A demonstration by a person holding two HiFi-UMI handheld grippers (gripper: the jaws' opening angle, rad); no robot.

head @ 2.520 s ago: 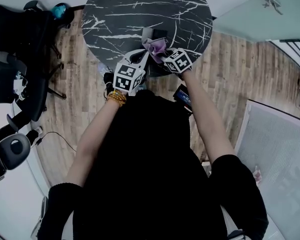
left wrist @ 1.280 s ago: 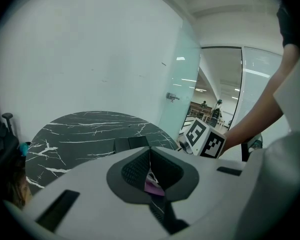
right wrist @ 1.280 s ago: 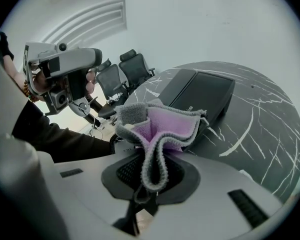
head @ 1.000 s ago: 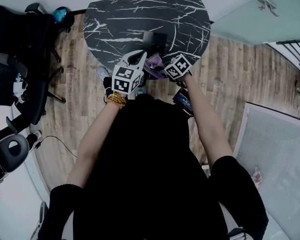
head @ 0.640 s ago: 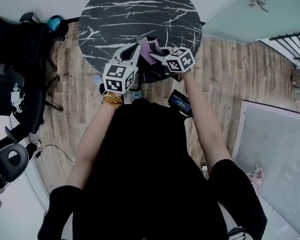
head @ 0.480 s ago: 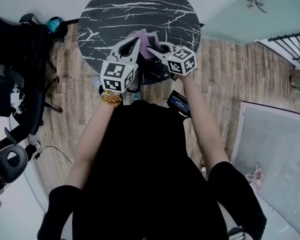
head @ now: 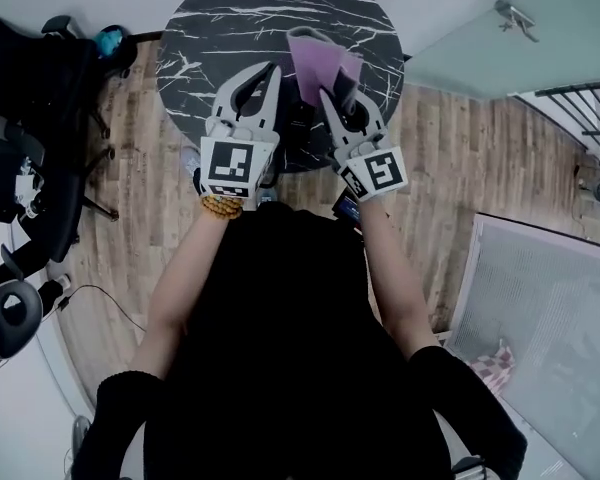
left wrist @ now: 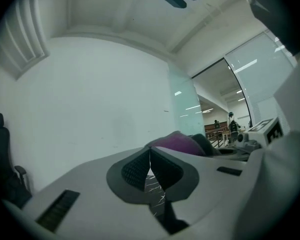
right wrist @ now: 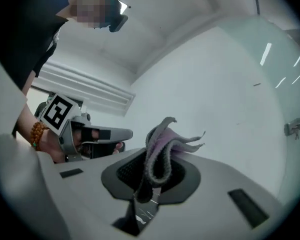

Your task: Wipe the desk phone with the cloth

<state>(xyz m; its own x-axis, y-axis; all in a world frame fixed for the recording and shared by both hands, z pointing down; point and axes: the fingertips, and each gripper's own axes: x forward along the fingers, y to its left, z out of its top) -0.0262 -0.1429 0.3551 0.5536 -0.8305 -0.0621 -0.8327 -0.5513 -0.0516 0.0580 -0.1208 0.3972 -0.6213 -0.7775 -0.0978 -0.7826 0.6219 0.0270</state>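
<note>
Cloth (head: 316, 58) is purple, pinched in the right hand-held gripper (head: 330, 98) and held up over the near half of the round black marble tabletop (head: 240, 8), upper centre of the head view. Right gripper view confirms it: jaws clamped on a bunched fold of the cloth (right wrist: 162, 144), loose ends sticking up and to the right past the right hand-held gripper (right wrist: 152, 170).

Left hand-held gripper (head: 260, 76) sits just left of the cloth, roughly level with the right one, both pointing away from the person. Its own view shows the left hand-held gripper (left wrist: 149, 166) with pads pressed together and nothing between them. Cloth (left wrist: 177, 143) shows as a purple hump just behind the jaw tips, with the right hand-held gripper's body at the right edge of that frame.

Desk phone (head: 302, 120) reads only as a dark shape low between the two grippers, near the tabletop's near edge (mostly covered, so I can't tell whether the cloth touches it).

Right gripper view also catches the left unit at mid-left: marker cube (right wrist: 57, 111), and a beaded bracelet (right wrist: 36, 133) on the wrist behind it.

Surroundings in the head view: wood floor (head: 130, 198), black office chair (head: 40, 68) at upper left.
</note>
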